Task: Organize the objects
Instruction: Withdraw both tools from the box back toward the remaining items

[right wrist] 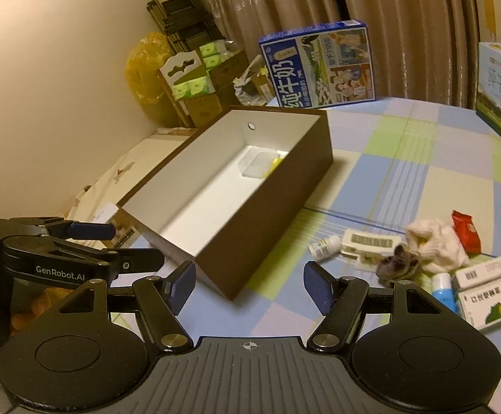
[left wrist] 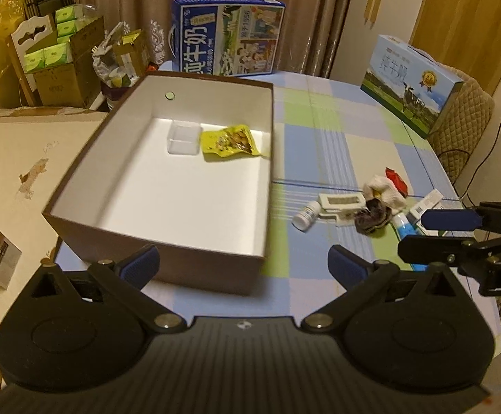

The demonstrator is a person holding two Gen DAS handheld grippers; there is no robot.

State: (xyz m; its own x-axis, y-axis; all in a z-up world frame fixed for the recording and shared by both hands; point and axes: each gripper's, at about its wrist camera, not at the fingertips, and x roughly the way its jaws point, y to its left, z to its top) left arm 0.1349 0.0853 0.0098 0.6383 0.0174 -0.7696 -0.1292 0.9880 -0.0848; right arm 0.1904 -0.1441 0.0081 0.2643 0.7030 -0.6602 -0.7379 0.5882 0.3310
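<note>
Two things already lie at the far end of the brown box (left wrist: pixel 167 179): a clear plastic container (left wrist: pixel 183 137) and, touching its right side, a yellow snack packet (left wrist: pixel 229 140). The rest waits in a loose heap on the checked tablecloth (left wrist: pixel 333 131) to the right of the box: a small white bottle (left wrist: pixel 306 214), a white tray-like piece (left wrist: pixel 340 203), a dark crumpled cloth (left wrist: pixel 371 219), a pale cloth (left wrist: pixel 386 189), a red packet (left wrist: pixel 397 180) and some medicine boxes (right wrist: pixel 488 289). I judge this to be the gap between placements, with another pick from the heap next; that calls for swinging a gripper right and dropping it over one item, the bottle being nearest the box. The left gripper (left wrist: pixel 243 265) tilts down over the box's near wall, fingers spread, nothing between them. The right gripper (right wrist: pixel 248 284) hangs just beside it, angled down at the box's near corner, its blue pads (right wrist: pixel 319 288) apart and empty too.
</note>
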